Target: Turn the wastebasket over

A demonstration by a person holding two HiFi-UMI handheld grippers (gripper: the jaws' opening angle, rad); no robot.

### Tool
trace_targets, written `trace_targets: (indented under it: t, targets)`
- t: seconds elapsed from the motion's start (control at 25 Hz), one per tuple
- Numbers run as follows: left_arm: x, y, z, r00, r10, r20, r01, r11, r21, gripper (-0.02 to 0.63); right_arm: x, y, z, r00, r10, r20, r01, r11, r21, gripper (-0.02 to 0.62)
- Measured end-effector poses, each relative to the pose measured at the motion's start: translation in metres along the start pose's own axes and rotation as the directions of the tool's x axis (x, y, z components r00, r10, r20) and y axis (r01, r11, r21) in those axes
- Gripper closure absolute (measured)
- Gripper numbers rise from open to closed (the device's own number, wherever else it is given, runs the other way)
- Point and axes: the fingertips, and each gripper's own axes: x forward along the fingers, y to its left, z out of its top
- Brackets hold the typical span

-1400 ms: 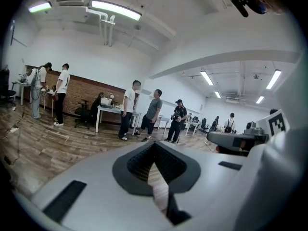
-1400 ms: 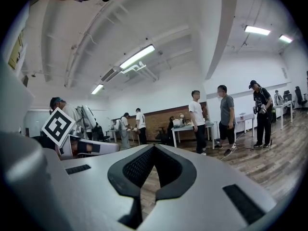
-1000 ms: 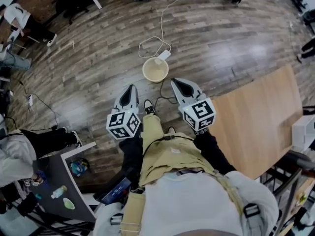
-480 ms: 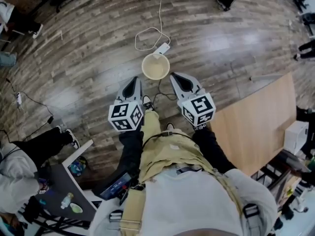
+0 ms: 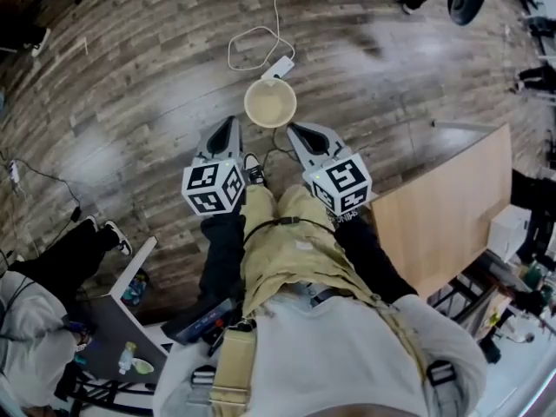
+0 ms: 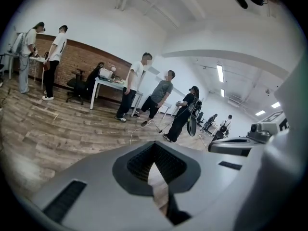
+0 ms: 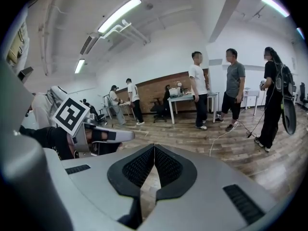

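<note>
The wastebasket (image 5: 270, 102) is a cream round bin standing mouth-up on the wooden floor, seen only in the head view. My left gripper (image 5: 229, 124) is held just to its near left, jaws shut on nothing. My right gripper (image 5: 294, 129) hangs just to its near right, also shut and empty. Neither one touches the bin. In the left gripper view the left gripper (image 6: 155, 147) points out over the floor with its pads together. The right gripper (image 7: 154, 149) does the same in the right gripper view, where the left gripper's marker cube (image 7: 70, 115) also shows.
A white cable with a power adapter (image 5: 279, 66) lies on the floor just beyond the bin. A wooden tabletop (image 5: 452, 207) is at the right, a dark desk (image 5: 117, 307) at the lower left. Several people (image 7: 198, 90) stand farther off in the room.
Both grippers have come forward and now flank the near side of the wastebasket. The head view has shifted, so the bin sits higher and closer to the grippers.
</note>
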Motion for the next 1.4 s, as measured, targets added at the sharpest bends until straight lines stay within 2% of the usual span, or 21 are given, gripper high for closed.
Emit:
trace_targets:
  t: [0.28,0.44,0.56,0.64,0.84,0.96,1.16,1.28,1.4]
  targets:
    - [0.017,0.03,-0.055,0.993,0.032,-0.114,-0.036,0.999,-0.032,0.604,0.037,0.002,-0.057,0.99,0.054,-0.131,-0.047,0.997,0.054,0.574]
    - [0.025,0.066,-0.11,0.977,0.081,-0.195,-0.094,0.994,-0.055,0.604,0.083,0.01,-0.126,0.962,0.143,-0.23,-0.124,0.988,0.096,0.574]
    - [0.033,0.077,-0.156,0.961,0.108,-0.254,-0.133,0.987,-0.086,0.604,0.106,-0.001,-0.183,0.923,0.198,-0.332,-0.172,0.98,0.104,0.574]
    - [0.041,0.085,-0.192,0.95,0.103,-0.294,-0.137,0.986,-0.097,0.604,0.119,-0.012,-0.215,0.904,0.207,-0.374,-0.18,0.978,0.106,0.574]
    - [0.085,0.117,-0.275,0.929,0.066,-0.365,-0.09,0.995,-0.048,0.604,0.181,-0.051,-0.292,0.891,0.186,-0.415,-0.169,0.983,0.077,0.574]
    - [0.105,0.123,-0.315,0.912,0.052,-0.407,-0.076,0.996,-0.044,0.604,0.199,-0.066,-0.348,0.853,0.207,-0.48,-0.193,0.978,0.078,0.574]
    - [0.134,0.135,-0.366,0.9,0.029,-0.435,-0.063,0.996,-0.066,0.604,0.232,-0.083,-0.433,0.789,0.224,-0.572,-0.251,0.967,0.033,0.573]
    - [0.145,0.14,-0.392,0.888,0.028,-0.459,-0.063,0.996,-0.062,0.604,0.249,-0.086,-0.469,0.754,0.233,-0.614,-0.273,0.961,0.029,0.572]
    - [0.156,0.144,-0.416,0.87,0.014,-0.494,-0.044,0.998,-0.051,0.604,0.264,-0.086,-0.488,0.73,0.237,-0.641,-0.276,0.96,0.041,0.572]
